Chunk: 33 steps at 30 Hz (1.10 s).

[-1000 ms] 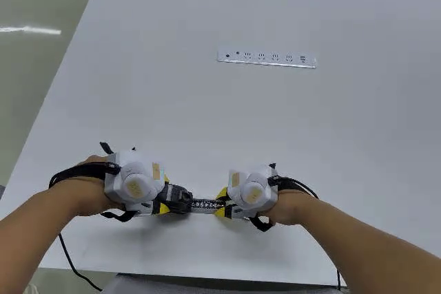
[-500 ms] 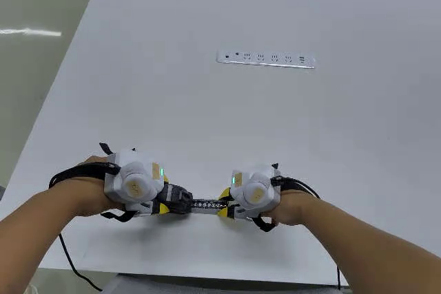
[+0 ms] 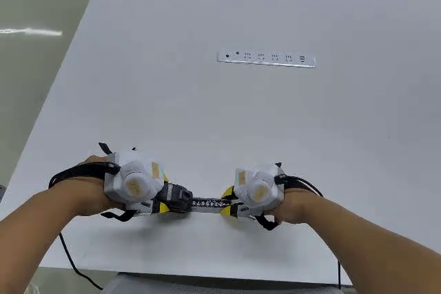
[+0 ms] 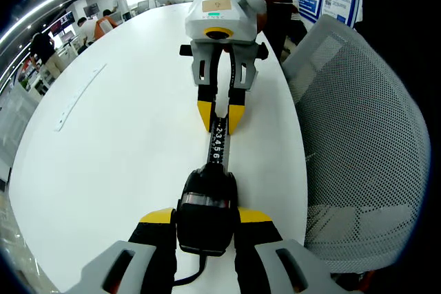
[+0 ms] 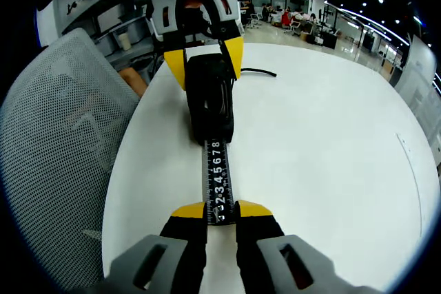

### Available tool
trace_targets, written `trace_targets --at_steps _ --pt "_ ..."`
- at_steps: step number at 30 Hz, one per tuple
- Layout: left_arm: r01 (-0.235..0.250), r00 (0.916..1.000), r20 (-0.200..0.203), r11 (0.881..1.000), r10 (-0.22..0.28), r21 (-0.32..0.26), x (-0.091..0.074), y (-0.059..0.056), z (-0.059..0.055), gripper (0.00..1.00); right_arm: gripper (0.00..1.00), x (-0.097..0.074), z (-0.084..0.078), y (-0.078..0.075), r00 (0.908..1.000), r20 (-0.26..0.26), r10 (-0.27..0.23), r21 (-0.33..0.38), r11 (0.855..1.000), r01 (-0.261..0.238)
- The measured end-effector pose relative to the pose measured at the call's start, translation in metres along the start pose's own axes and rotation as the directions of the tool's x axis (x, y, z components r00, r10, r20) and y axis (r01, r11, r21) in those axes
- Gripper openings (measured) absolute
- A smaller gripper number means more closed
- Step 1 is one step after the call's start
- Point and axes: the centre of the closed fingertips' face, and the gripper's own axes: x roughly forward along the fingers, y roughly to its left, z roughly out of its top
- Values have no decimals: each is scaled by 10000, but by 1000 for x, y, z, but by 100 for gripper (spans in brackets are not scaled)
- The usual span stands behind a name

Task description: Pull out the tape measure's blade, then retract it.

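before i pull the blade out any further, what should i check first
1. Left gripper grips the case: ok, its jaws are closed on both sides of the black body.
2. Right gripper holds the blade: ok, its yellow tips pinch the blade near its end.
3. Blade is straight between the two grippers: ok, no twist or kink shows.
4. Pull path is free: ok, the power strip lies far back on the table, off the blade's line.
5. Blade lock is released: cannot tell, the lock is not visible.
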Motion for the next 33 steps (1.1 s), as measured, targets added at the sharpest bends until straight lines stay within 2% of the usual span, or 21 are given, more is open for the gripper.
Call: trace_targets --at_steps 33 --pt "54 10000 34 10000 -54 -9 0 -1 0 29 14 -16 -20 1 9998 -181 -69 51 10000 70"
